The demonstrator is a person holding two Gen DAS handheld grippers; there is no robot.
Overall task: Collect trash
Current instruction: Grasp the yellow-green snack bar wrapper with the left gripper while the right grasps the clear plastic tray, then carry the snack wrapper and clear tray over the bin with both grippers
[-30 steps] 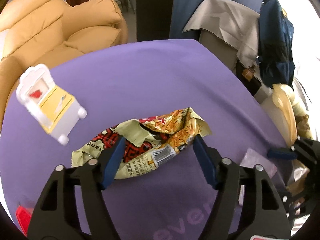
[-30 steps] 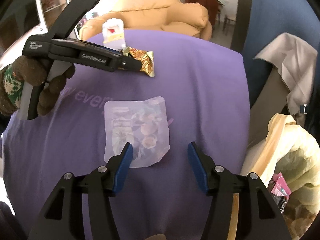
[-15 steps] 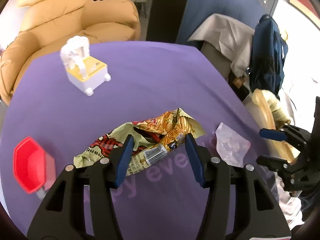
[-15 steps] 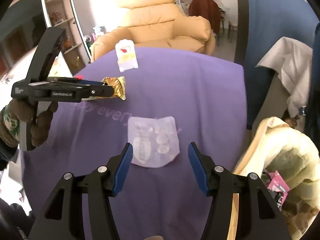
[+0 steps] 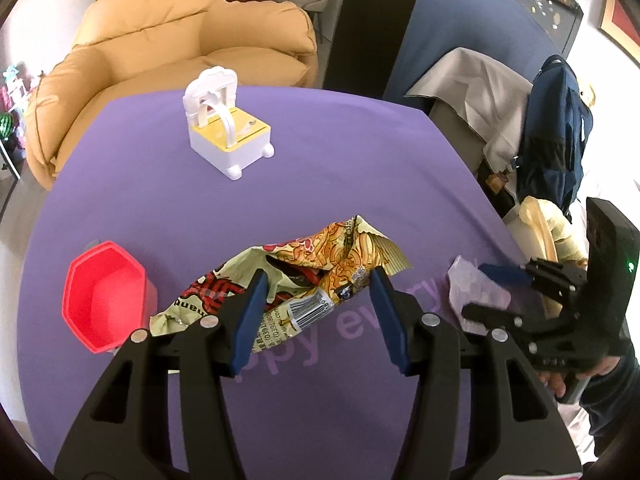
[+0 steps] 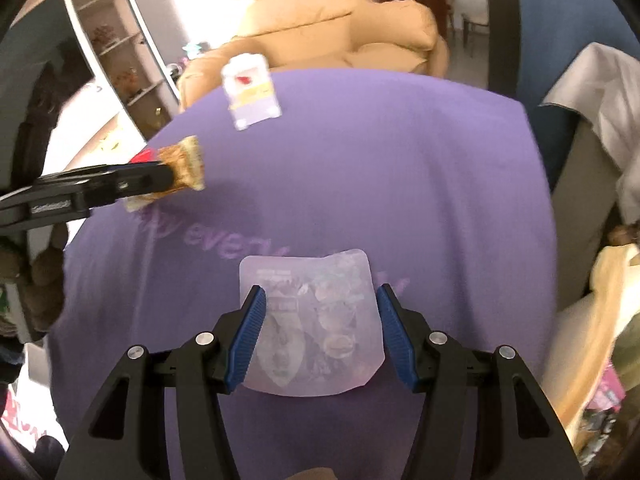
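Clearly the left hand-held gripper [image 5: 318,314], jaws spread astride the crinkled yellow-and-red noodle wrapper [image 5: 292,280] on the purple surface [image 5: 320,168], could slip off the foil; the red hexagonal plastic cup [image 5: 105,300] beside it looks empty. Rightward, the right hand-held gripper [image 6: 320,338], likewise spread around the flat translucent plastic pouch [image 6: 312,320], may pinch cloth, with the cream trash bag [image 6: 608,308] barely showing its contents.

the left wrist view looks forward and down along its jaws, close over the noodle wrapper [image 5: 288,284] on the purple bench [image 5: 320,168], facing the sofa [image 5: 192,32]. the right wrist view looks the same way, close above the clear pouch [image 6: 312,320]. both share the bench, toy box [image 5: 226,136] and each other's gripper.
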